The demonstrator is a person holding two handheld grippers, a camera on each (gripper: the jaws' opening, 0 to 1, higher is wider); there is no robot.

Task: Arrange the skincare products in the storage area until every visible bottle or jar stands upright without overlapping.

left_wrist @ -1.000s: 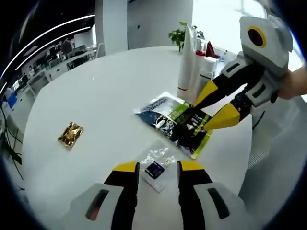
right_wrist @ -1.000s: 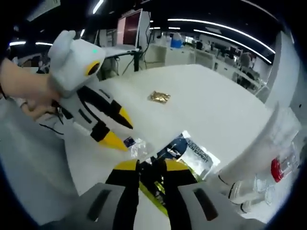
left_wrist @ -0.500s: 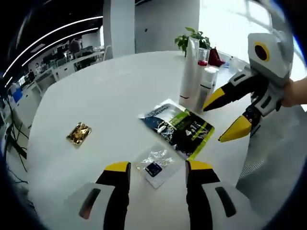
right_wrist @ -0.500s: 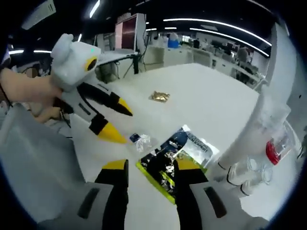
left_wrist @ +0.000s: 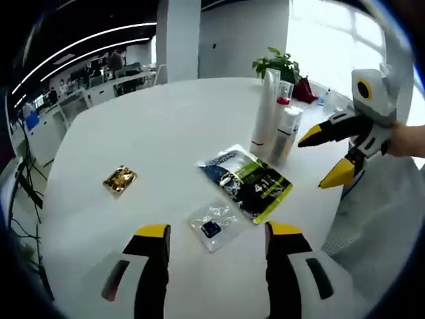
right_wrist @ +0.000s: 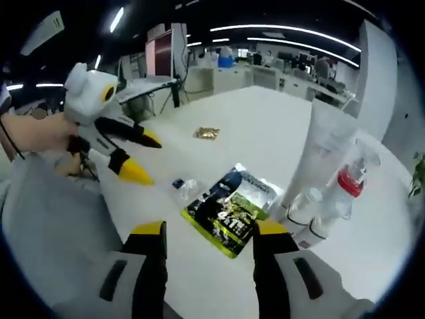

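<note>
On the white table [left_wrist: 153, 126], a green-and-black packet [left_wrist: 247, 183] lies flat beside upright white bottles [left_wrist: 273, 126]; the left hand-held gripper [left_wrist: 212, 234] hovers gaping over a small clear sachet [left_wrist: 214, 224].

three sachets [left_wrist: 245, 181], several upright bottles [left_wrist: 268, 109]

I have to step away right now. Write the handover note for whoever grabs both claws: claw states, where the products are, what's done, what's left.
Left claw: open, holding nothing, above the table near the small clear packet.
Right claw: open, holding nothing, above the green-and-black sachet.
Products: tall white tube, white bottle and red-capped clear bottle stand upright, clustered by the table edge. Sachet, clear packet and gold packet lie flat, apart from one another.
Done: bottles standing.
Left: check the cluster for overlap; probably tidy the flat packets.
</note>
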